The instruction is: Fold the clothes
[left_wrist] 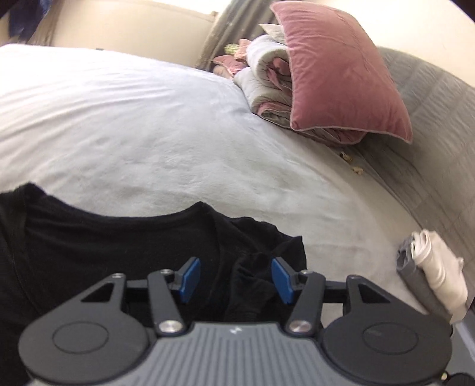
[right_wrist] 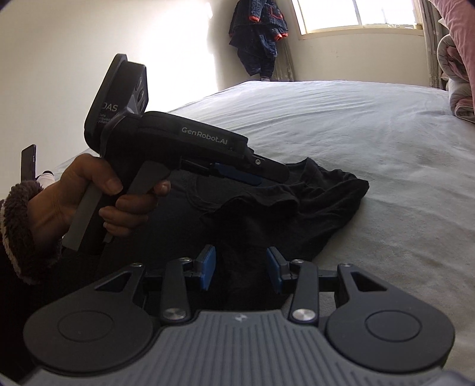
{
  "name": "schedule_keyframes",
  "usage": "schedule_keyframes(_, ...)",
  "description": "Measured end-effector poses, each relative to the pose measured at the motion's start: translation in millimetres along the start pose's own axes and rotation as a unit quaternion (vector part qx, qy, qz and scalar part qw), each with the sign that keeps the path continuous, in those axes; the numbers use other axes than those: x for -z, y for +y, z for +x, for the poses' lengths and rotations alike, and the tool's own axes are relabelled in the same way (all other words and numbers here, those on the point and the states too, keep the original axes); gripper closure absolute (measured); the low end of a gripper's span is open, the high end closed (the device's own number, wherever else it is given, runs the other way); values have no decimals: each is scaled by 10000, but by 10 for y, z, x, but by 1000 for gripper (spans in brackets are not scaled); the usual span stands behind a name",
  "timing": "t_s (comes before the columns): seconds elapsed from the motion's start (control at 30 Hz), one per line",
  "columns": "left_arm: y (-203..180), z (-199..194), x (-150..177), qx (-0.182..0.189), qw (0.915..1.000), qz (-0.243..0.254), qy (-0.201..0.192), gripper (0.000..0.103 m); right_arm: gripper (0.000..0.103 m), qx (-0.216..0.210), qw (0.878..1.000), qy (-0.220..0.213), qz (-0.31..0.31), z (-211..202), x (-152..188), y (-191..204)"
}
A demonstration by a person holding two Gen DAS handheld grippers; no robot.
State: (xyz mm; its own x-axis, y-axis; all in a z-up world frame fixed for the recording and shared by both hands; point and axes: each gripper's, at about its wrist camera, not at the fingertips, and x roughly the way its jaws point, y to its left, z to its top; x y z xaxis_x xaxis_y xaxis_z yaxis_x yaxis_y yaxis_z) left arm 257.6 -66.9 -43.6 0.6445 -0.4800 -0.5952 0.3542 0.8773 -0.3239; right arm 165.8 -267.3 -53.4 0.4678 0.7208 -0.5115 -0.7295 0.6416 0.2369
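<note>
A black garment [left_wrist: 118, 246] lies rumpled on the near part of the white bedspread [left_wrist: 133, 124], its neckline curving toward the middle of the bed and a bunched fold of it sitting close under the tools. From the left wrist view, the left gripper [left_wrist: 234, 279] hangs over that bunched cloth with its blue pads [left_wrist: 190, 279] standing apart; black fabric shows in the gap, but the pads do not press on it. The garment's left side runs off the edge of the picture, so its full outline is hard to make out, and black on black swallows most of the creases. From the right wrist view, the right gripper [right_wrist: 240, 268] likewise has its jaws parted over the dark cloth, nothing pinched between them. The same view shows a hand [right_wrist: 89, 193] in a fuzzy cuff wrapped around the left tool's handle, the tool's nose pointing over the garment; its fingertips are partly hidden behind its own body. At the bed's far corner a pink pillow [left_wrist: 341, 71] leans on a folded quilt [left_wrist: 267, 74], half covering it. A small grey and white folded bundle [left_wrist: 430, 276] sits at the right edge, partly cut off. A dark jacket [right_wrist: 258, 32] hangs by the bright window [right_wrist: 356, 14], its details lost in glare.
</note>
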Motion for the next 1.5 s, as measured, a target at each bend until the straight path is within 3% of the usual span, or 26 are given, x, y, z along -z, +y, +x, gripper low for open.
schedule_keyframes(0.13, -252, 52, 37, -109, 9938, 1085, 222, 36, 60, 5, 9995, 173, -272, 50, 14, 82)
schedule_keyframes(0.2, -356, 130, 110, -471, 9871, 1504, 283, 36, 62, 166, 9978, 391, -507, 102, 42, 134)
schedule_keyframes(0.27, -391, 203, 148, -824, 9824, 1657, 269, 40, 70, 325, 9959, 439, -720, 106, 51, 184)
schedule_keyframes(0.3, -385, 230, 150, -920, 9822, 1619, 256, 45, 72, 404, 9947, 460, -825, 108, 55, 209)
schedule_keyframes(0.37, -352, 262, 140, -1026, 9844, 1416, 218, 73, 91, 634, 9909, 518, -1067, 113, 64, 253)
schedule_keyframes(0.43, -271, 220, 100, -1042, 9903, 911, 104, 87, 97, 770, 9882, 555, -1206, 97, 69, 270)
schedule_keyframes(0.53, -124, 95, 58, -1043, 9944, 124, -134, 93, 100, 965, 9866, 524, -1208, -16, 61, 229)
schedule_keyframes(0.67, 80, -6, 54, -1127, 9920, -569, -88, 93, 100, 1188, 9856, 503, -1095, -217, 57, 148)
schedule_keyframes(0.8, 198, -7, 56, -1273, 9888, -762, 143, 91, 93, 1005, 9853, 839, -1098, -234, 113, 138)
schedule_keyframes(0.83, 216, -20, 53, -1286, 9884, -798, 138, 86, 88, 967, 9846, 942, -1110, -215, 129, 145)
schedule_keyframes(0.87, 229, -35, 37, -1284, 9879, -858, 114, 76, 88, 976, 9840, 946, -1149, -210, 132, 152)
schedule_keyframes(0.93, 212, -61, -19, -1132, 9897, -877, -30, 66, 87, 888, 9865, 850, -1085, -273, 115, 145)
schedule_keyframes(1.07, -27, 58, -182, -504, 9982, -314, 0, 64, 86, 737, 9937, 342, -773, -458, 66, 67)
schedule_keyframes(1.2, -355, 336, -307, 38, 9987, 414, 292, 64, 86, 685, 9962, 109, -534, -504, 50, 1)
schedule_keyframes(1.3, -563, 535, -357, 98, 9952, 853, 465, 63, 75, 761, 9952, 214, -582, -420, 33, -9)
schedule_keyframes(1.33, -609, 605, -374, 92, 9941, 942, 534, 63, 67, 726, 9952, 229, -610, -405, 37, 1)
schedule_keyframes(1.4, -693, 733, -400, 35, 9918, 1094, 653, 64, 65, 636, 9953, 276, -669, -332, 41, 27)
schedule_keyframes(1.43, -725, 787, -407, -36, 9910, 1146, 696, 66, 65, 584, 9954, 310, -699, -271, 41, 43)
schedule_keyframes(1.5, -745, 865, -408, -117, 9906, 1149, 737, 92, 66, 650, 9939, 478, -752, -224, 84, 62)
